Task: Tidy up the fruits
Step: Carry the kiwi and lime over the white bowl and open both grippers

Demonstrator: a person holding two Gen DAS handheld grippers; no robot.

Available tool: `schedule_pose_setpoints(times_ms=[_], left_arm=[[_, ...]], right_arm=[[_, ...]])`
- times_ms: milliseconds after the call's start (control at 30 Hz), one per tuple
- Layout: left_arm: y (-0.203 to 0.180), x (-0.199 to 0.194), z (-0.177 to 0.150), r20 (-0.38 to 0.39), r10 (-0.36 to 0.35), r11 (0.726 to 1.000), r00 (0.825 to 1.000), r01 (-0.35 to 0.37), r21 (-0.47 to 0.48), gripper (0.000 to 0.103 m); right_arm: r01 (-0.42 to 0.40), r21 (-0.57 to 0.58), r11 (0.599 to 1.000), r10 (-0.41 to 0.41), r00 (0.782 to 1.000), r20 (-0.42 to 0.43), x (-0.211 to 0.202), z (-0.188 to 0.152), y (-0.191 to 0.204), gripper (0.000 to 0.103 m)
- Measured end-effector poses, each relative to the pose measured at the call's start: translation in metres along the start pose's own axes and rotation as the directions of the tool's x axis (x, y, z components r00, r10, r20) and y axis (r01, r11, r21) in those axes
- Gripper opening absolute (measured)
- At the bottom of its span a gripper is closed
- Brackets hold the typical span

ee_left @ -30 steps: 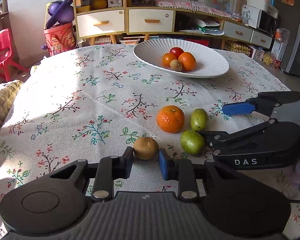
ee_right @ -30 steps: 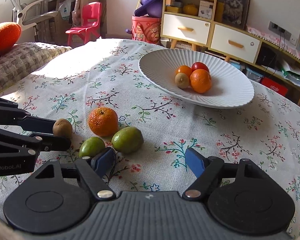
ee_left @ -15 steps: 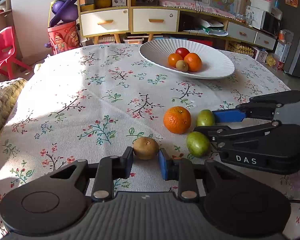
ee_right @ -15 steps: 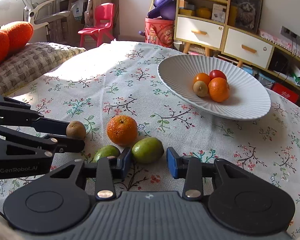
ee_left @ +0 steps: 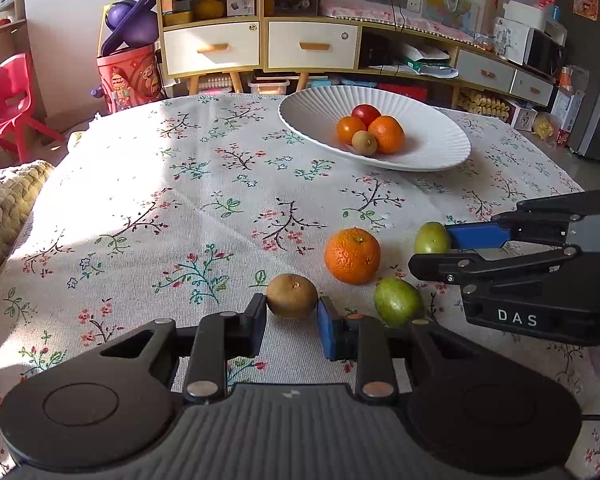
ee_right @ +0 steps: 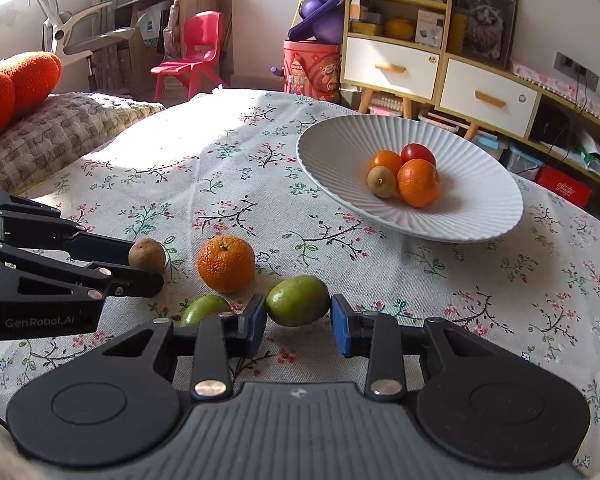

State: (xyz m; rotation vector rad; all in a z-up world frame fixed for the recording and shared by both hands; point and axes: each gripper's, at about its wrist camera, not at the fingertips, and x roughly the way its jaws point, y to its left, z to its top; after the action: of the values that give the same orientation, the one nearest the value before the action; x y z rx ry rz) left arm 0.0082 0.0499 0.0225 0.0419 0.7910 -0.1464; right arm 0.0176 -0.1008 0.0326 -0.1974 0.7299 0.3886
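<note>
Low over the floral tablecloth (ee_left: 204,208), both grippers are seen closed around fruit. The left gripper (ee_left: 292,322) is clamped on a brown kiwi (ee_left: 292,295), whose sides are pressed by the two pads; from the right wrist view the same kiwi (ee_right: 147,255) is seen at the tips of the left gripper (ee_right: 140,264), resting on or just above the cloth. The right gripper (ee_right: 299,322) is closed on a green fruit (ee_right: 298,300), which is held between the blue pads at the very fingertips; in the left wrist view this fruit (ee_left: 432,237) is seen beside the blue pad of the right gripper (ee_left: 432,252). Whether either fruit is lifted clear of the cloth cannot be told.

A mandarin (ee_left: 352,255) is left lying on the cloth between the two grippers, near the kiwi and apart from it. A second green fruit (ee_left: 397,301) lies loose just beside the left gripper's right finger; in the right wrist view it (ee_right: 205,309) is partly hidden behind the right gripper's left finger.

Farther back, a white ribbed plate (ee_right: 480,216) is set on the table, and four fruits are gathered in it, touching one another: two oranges (ee_right: 418,183), a red tomato (ee_right: 419,153) and another small kiwi (ee_right: 381,181). The same plate (ee_left: 440,148) is seen well apart from the loose fruit
</note>
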Motion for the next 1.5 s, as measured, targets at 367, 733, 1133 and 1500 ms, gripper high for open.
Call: schedule_pose_setpoints(times_ms=[367, 733, 1133, 1500], left_arm=[[-0.01, 0.0, 0.012, 0.025, -0.015, 1.0, 1.0, 0.015, 0.0, 0.011], [-0.023, 0.002, 0.032, 0.057, -0.033, 0.999, 0.998, 0.033, 0.001, 0.011], [-0.041, 0.013, 0.06, 0.09, -0.042, 0.999, 0.995, 0.042, 0.003, 0.011], [-0.057, 0.037, 0.089, 0.081, -0.037, 0.999, 0.996, 0.037, 0.006, 0.011]], right_arm=[[0.015, 0.024, 1.0, -0.015, 1.0, 0.001, -0.011, -0.004, -0.018, 0.032], [0.043, 0.052, 0.998, -0.044, 0.998, 0.033, -0.022, 0.003, -0.04, 0.032], [0.073, 0.083, 0.994, -0.079, 0.994, 0.072, -0.022, 0.022, -0.061, 0.032], [0.096, 0.103, 0.99, -0.103, 0.992, 0.066, -0.009, 0.037, -0.08, 0.032]])
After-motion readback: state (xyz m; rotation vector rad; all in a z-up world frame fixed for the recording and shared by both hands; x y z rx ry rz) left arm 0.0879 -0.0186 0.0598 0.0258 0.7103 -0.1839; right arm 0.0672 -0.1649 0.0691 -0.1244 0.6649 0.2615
